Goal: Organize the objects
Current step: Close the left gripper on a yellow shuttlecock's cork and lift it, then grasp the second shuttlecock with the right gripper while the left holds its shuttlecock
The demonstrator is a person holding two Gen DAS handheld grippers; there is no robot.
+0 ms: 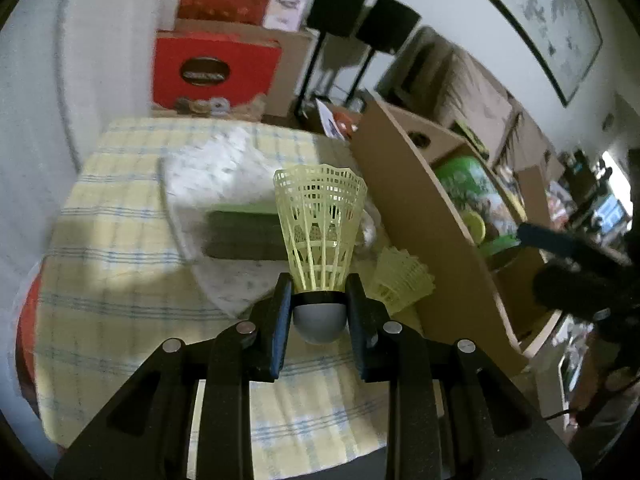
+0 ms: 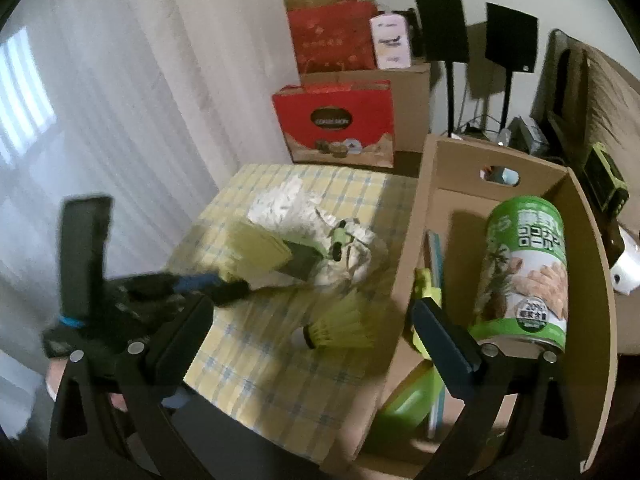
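My left gripper [image 1: 319, 300] is shut on a yellow shuttlecock [image 1: 322, 228], gripping its grey cork and holding it upright above the checked tablecloth [image 1: 120, 280]. A second yellow shuttlecock [image 1: 400, 280] lies on the cloth beside the cardboard box [image 1: 420, 240]; it also shows blurred in the right wrist view [image 2: 340, 328]. My right gripper [image 2: 312, 328] is open and empty, above the table edge and the box [image 2: 592, 280]. The left gripper [image 2: 160, 284] shows blurred at the left there.
The box holds a green can [image 2: 528, 272], a green lid [image 2: 408, 404] and flat items. A dark case [image 1: 244, 236] and a white crumpled bag [image 2: 348, 248] lie on the cloth. Red boxes [image 2: 336, 120] and speakers [image 2: 440, 24] stand behind.
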